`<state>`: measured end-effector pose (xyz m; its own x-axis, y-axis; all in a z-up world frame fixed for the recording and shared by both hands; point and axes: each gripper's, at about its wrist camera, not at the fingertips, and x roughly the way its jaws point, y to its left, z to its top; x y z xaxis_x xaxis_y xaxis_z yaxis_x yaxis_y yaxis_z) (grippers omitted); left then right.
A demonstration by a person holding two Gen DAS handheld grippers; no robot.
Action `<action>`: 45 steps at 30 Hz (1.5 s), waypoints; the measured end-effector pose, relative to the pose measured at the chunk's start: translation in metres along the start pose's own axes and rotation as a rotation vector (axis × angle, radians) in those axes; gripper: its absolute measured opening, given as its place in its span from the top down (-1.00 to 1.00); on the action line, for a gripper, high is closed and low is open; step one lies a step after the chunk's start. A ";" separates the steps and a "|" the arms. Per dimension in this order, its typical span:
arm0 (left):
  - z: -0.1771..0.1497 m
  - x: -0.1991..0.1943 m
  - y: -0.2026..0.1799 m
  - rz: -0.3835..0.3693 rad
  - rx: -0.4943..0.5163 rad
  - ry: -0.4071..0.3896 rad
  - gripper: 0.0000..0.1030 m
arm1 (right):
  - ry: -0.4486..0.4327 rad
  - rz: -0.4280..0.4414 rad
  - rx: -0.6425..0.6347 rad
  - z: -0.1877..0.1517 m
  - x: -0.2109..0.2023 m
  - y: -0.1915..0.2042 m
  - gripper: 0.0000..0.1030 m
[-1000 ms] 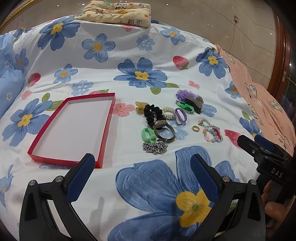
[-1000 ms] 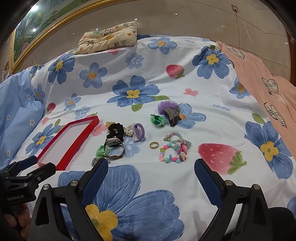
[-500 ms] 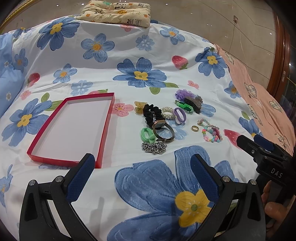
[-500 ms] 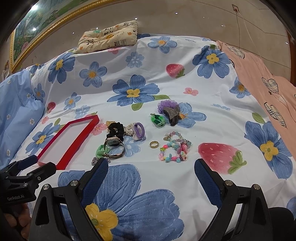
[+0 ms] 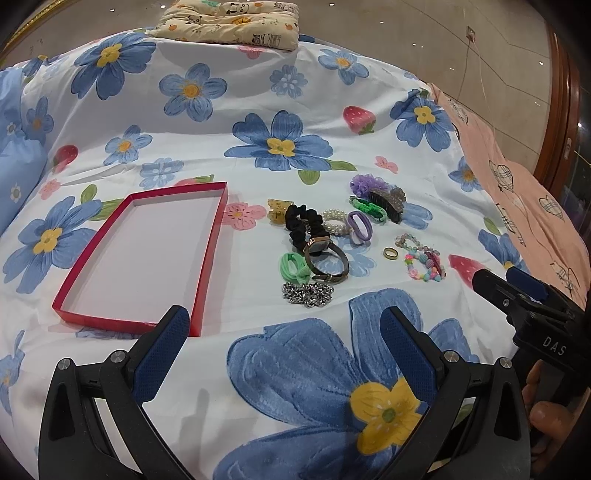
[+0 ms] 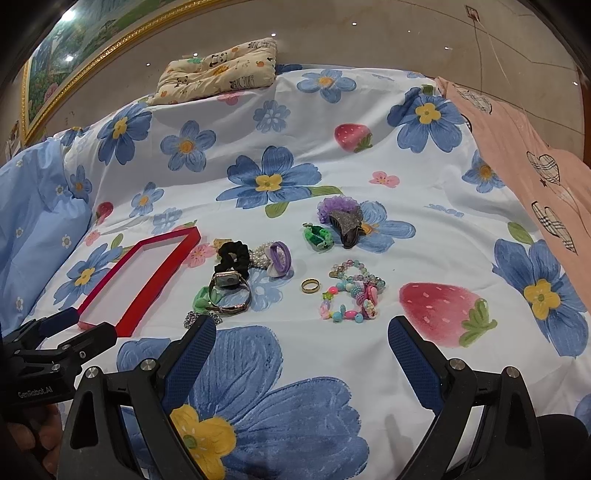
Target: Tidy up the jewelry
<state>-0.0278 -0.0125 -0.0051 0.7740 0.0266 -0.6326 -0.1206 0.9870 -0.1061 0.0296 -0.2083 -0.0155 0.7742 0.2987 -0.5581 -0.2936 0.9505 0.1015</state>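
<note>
An empty red tray lies on the flowered bedspread, left of a scatter of jewelry. The scatter holds a watch, a silver chain, a gold ring, a colourful bead bracelet, a pearl bracelet, a black scrunchie and hair clips. My left gripper is open and empty, short of the chain. My right gripper is open and empty, short of the bead bracelet.
A small patterned pillow lies at the far edge of the bed. A pink cloth covers the right side. A blue pillow lies at the left. The other gripper shows in each view.
Both views shift only slightly; the grippers have barely moved and stay open. Nothing on the bed has moved.
</note>
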 end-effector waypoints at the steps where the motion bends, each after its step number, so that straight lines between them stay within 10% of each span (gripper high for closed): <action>1: 0.000 0.001 0.000 0.000 -0.001 0.003 -1.00 | 0.017 0.005 0.010 0.000 0.001 -0.001 -0.86; 23: 0.047 0.053 0.024 -0.049 -0.042 0.103 -0.97 | 0.087 0.106 0.055 0.030 0.046 -0.010 -0.83; 34: 0.088 0.126 0.030 -0.076 -0.064 0.212 -0.66 | 0.192 0.167 0.085 0.057 0.115 -0.014 -0.03; 45: 0.102 0.204 0.017 -0.135 -0.042 0.359 -0.43 | 0.318 0.214 0.106 0.065 0.195 -0.015 0.06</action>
<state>0.1909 0.0261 -0.0579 0.5190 -0.1679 -0.8381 -0.0638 0.9702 -0.2339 0.2216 -0.1588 -0.0723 0.4846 0.4656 -0.7405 -0.3568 0.8782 0.3187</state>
